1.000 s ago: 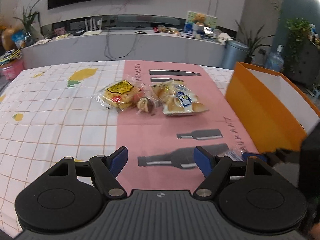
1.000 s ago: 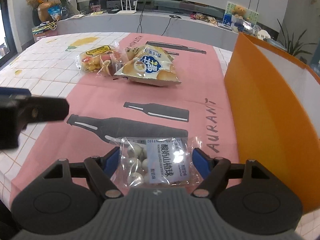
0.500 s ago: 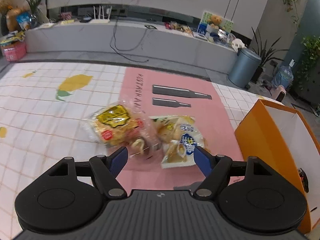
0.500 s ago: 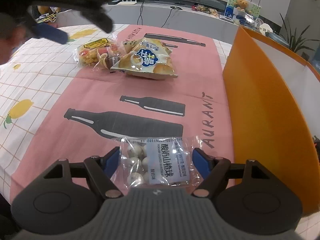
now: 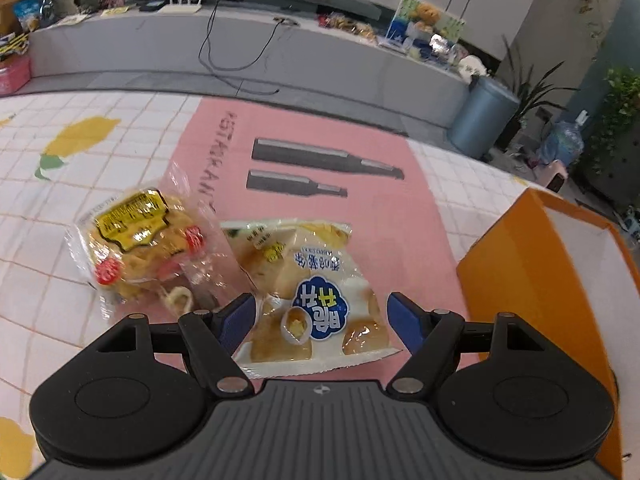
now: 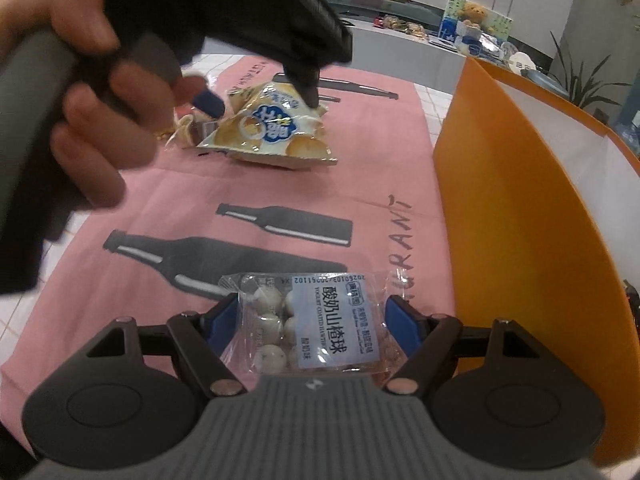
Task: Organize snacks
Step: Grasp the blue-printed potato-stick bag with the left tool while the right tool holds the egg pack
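A white and blue bag of small pastries (image 5: 320, 264) lies on the pink runner (image 5: 304, 128). My left gripper (image 5: 322, 318) is open and straddles the bag's near end, one blue pad on each side; I cannot tell whether they touch it. A clear bag with a yellow label (image 5: 140, 252) lies against the pastry bag's left side. In the right wrist view the left gripper (image 6: 260, 100) hovers over the pastry bag (image 6: 272, 132), held by a person's hand (image 6: 92, 120). My right gripper (image 6: 312, 320) is shut on a clear packet of white coated balls (image 6: 332, 312), just above the runner.
An orange box with white inner walls (image 5: 532, 280) stands open at the right edge of the runner, close beside the right gripper (image 6: 520, 200). The white checked tablecloth (image 5: 60, 208) spreads to the left. A grey counter and plants lie beyond the table.
My left gripper has travelled forward across the table from near the right gripper to the pastry bag, still open. The right gripper kept its place and its hold on the packet.
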Motion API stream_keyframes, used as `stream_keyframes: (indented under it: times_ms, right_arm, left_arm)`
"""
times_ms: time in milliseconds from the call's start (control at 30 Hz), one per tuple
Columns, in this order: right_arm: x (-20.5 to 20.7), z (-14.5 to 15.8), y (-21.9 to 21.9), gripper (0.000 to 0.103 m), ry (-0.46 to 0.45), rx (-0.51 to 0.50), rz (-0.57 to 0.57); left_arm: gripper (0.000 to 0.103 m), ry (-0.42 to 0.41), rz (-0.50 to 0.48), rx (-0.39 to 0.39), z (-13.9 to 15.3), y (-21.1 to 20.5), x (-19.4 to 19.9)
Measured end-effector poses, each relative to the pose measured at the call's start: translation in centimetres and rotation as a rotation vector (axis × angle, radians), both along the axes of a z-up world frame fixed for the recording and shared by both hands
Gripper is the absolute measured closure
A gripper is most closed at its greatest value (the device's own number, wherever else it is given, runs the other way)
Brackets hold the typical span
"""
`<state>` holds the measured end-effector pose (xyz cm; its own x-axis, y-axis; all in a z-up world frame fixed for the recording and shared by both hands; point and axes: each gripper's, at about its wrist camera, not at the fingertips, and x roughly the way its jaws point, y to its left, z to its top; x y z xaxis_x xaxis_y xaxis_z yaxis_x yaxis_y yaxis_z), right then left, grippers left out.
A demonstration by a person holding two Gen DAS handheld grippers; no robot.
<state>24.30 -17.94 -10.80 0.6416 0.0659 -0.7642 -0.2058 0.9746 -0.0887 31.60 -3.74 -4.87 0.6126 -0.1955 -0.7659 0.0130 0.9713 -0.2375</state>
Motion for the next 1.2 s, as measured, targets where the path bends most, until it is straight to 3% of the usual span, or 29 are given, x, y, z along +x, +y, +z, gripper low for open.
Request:
stream_keyframes:
  times_ms: [200,300,500,600,667,1100,1167,1200]
  right_arm:
    - [0.4,-0.1,-0.5,0.026,-0.011,-0.009,-0.021]
    - [0.5,-0.2,-0.6,0.026,-0.013,-0.013,-0.023]
    - [0.5,-0.2,-0.6,0.026,-0.018,-0.017,-0.014]
    - [0.5,-0.2,-0.6,0.026,-0.022,-0.020,-0.010]
    - [0.4,-0.2,-0.6,0.027,-0.024,-0.019,-0.010]
    - [0.0,-0.1,-0.4,0.027,-0.038,-0.027,-0.027]
    - [0.1,-0.1,-0.4,0.027,-0.039,-0.025,-0.027]
    - [0.1,-0.1,-0.4,0.027,-0.040,-0.020,-0.027]
  left_arm:
    - [0.012,0.045,0.011,-0.012,-1.9,-0.4,1.7]
    - [0.010,0.029,0.021,-0.020,-2.5,-0.2,1.8]
    - [0.034,-0.063,-0.001,-0.013,-2.3,-0.2,0.0]
    - [0.045,-0.060,-0.005,-0.081,-1.9,0.7,-0.6]
    - [0.082,-0.067,-0.007,-0.128,-1.5,1.4,-1.4]
    - [0.083,-0.046,-0.107,-0.116,0.3,2.9,-4.9]
    - [0.076,-0.050,-0.115,-0.115,0.6,2.5,-4.8]
    - [0.058,-0.056,-0.114,-0.112,0.7,2.4,-4.7]
